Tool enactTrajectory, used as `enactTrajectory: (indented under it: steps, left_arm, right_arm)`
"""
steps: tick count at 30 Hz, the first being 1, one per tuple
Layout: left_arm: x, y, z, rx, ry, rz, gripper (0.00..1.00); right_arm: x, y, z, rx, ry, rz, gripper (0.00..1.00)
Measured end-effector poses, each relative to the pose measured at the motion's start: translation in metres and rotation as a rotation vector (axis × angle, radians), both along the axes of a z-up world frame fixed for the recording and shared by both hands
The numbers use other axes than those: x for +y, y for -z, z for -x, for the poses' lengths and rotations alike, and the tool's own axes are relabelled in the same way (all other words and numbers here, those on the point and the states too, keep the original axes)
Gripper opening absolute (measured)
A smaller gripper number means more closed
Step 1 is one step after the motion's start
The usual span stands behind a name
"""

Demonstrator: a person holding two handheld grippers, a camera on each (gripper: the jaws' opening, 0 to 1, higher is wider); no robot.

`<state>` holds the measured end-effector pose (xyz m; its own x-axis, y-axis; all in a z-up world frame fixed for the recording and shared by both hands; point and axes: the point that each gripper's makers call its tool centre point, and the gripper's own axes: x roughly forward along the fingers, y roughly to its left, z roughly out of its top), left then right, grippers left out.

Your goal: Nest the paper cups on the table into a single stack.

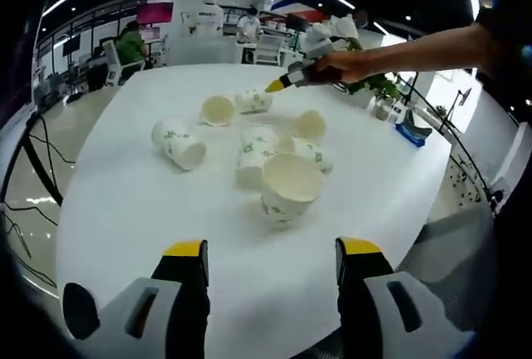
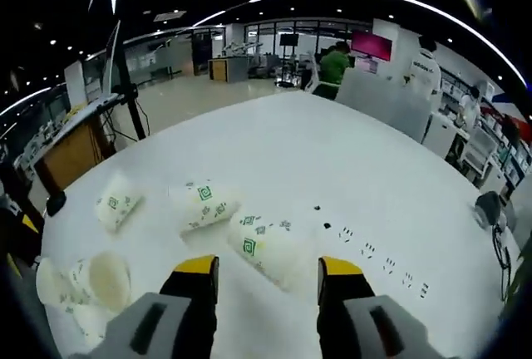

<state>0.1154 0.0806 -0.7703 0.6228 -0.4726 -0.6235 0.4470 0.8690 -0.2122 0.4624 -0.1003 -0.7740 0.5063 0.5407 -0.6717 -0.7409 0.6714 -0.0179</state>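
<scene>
Paper cups lie tipped over and loose near the middle of the white table. The left gripper hangs back, jaws wide; the right gripper straddles one lying cup, jaws wide, unclosed. A hard squeeze could crush it, or a nudge roll it away.

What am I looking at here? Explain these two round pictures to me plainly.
There is no robot: a person carries a hand-held gripper in each hand, and a fisheye camera rides on each.

In the left gripper view, the left hand-held gripper rises from the bottom, jaws open and empty. Ahead on the white table lie several paper cups on their sides, the nearest cup showing its open mouth. The person's outstretched arm carries the other gripper over the far cups.

The right gripper view looks along the right hand-held gripper, also open and empty, just short of a printed cup. More cups lie to its left. Nothing is held or stacked yet.
</scene>
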Motion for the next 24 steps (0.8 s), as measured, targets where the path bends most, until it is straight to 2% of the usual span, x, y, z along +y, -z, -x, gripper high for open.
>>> enactTrajectory:
  steps: [2,4,7,11,12,14,15,16,19,21,24]
  left_arm:
    - [-0.006,0.000,0.003,0.005,0.013,-0.006,0.61]
    - [-0.010,-0.001,0.005,0.005,0.019,-0.011,0.61]
    - [-0.014,-0.003,0.009,0.005,0.022,-0.016,0.61]
    - [-0.015,-0.001,0.012,0.012,0.022,-0.024,0.61]
    - [-0.015,0.000,0.013,0.016,0.023,-0.026,0.61]
    - [-0.015,0.002,0.015,0.021,0.026,-0.030,0.61]
    - [-0.015,0.003,0.016,0.024,0.029,-0.033,0.61]
    - [-0.016,0.003,0.017,0.026,0.031,-0.035,0.61]
    - [-0.016,0.004,0.019,0.028,0.037,-0.042,0.61]
    - [-0.015,0.005,0.019,0.029,0.037,-0.043,0.61]
    - [-0.015,0.007,0.019,0.031,0.035,-0.044,0.61]
  right_arm:
    - [-0.002,0.010,-0.006,0.024,0.006,-0.010,0.46]
    - [0.003,0.017,-0.002,0.074,0.017,-0.056,0.46]
    - [0.004,0.038,-0.003,0.094,-0.001,-0.077,0.46]
    - [0.007,0.042,0.004,0.101,-0.002,-0.111,0.46]
    - [0.014,0.034,0.013,0.104,-0.006,-0.121,0.46]
    - [0.017,0.036,0.016,0.089,-0.015,-0.114,0.46]
    - [0.018,0.038,0.016,0.082,-0.014,-0.115,0.46]
    - [0.016,0.040,0.007,0.081,0.004,-0.142,0.46]
    - [0.018,0.039,0.000,0.076,0.031,-0.208,0.46]
    - [0.023,0.042,0.004,0.077,0.019,-0.224,0.44]
    - [0.021,0.052,-0.003,0.082,0.007,-0.242,0.41]
